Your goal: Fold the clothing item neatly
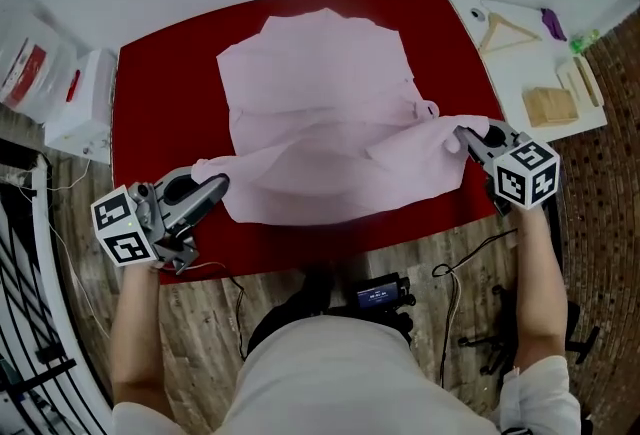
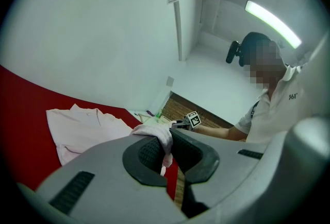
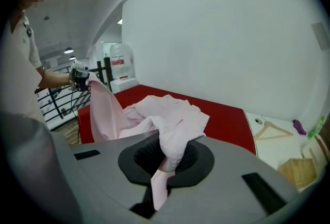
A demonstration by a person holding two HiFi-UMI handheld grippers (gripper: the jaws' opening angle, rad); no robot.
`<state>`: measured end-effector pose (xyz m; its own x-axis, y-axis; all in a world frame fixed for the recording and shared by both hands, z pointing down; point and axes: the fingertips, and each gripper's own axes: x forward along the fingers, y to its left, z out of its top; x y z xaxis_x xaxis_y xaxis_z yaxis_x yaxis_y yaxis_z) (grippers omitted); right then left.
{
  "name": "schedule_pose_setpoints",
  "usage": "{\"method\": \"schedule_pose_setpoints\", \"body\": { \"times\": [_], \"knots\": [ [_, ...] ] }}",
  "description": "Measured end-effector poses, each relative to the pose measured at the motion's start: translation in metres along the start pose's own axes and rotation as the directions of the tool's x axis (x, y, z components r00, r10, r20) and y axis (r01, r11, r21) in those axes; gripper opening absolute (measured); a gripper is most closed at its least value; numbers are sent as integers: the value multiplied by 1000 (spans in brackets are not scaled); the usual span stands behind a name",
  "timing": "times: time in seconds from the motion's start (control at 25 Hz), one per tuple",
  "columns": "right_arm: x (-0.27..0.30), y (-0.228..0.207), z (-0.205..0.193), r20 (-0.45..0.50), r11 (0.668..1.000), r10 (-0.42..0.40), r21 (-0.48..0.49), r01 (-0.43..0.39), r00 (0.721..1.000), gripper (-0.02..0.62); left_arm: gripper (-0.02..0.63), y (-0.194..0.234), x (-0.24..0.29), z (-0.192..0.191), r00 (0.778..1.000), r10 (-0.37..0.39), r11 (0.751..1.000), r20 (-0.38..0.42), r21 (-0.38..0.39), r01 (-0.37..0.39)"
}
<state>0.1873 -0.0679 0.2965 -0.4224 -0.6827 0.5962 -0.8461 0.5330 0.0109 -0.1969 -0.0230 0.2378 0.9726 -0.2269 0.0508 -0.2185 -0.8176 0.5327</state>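
Note:
A pale pink shirt [image 1: 320, 113] lies spread on the red table [image 1: 160, 103], collar end far from me. Its near hem is lifted off the table and stretched between both grippers. My left gripper [image 1: 215, 185] at the near left is shut on the left hem corner; pink cloth [image 2: 157, 138] bunches between its jaws. My right gripper [image 1: 462, 138] at the right edge is shut on the right hem corner, and pink fabric [image 3: 172, 143] hangs through its jaws. The shirt's far half [image 3: 170, 107] rests flat.
A white side table [image 1: 530, 73] at the right holds a wooden hanger [image 1: 505, 33], wooden blocks [image 1: 550, 105] and small items. White boxes [image 1: 60, 83] stand at the left. Cables and a device [image 1: 380, 293] lie on the wooden floor near my feet.

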Motion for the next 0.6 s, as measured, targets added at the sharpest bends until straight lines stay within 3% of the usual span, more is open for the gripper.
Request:
{"method": "schedule_pose_setpoints", "body": {
  "times": [0.28,0.6],
  "knots": [
    [14,4,24,-24,998,1,-69,-2,1000,20,15,14,3,12,1000,-14,999,9,29,13],
    [16,1,72,3,994,26,-106,-25,1000,20,15,27,2,54,1000,4,995,28,102,-7]
  ]
}}
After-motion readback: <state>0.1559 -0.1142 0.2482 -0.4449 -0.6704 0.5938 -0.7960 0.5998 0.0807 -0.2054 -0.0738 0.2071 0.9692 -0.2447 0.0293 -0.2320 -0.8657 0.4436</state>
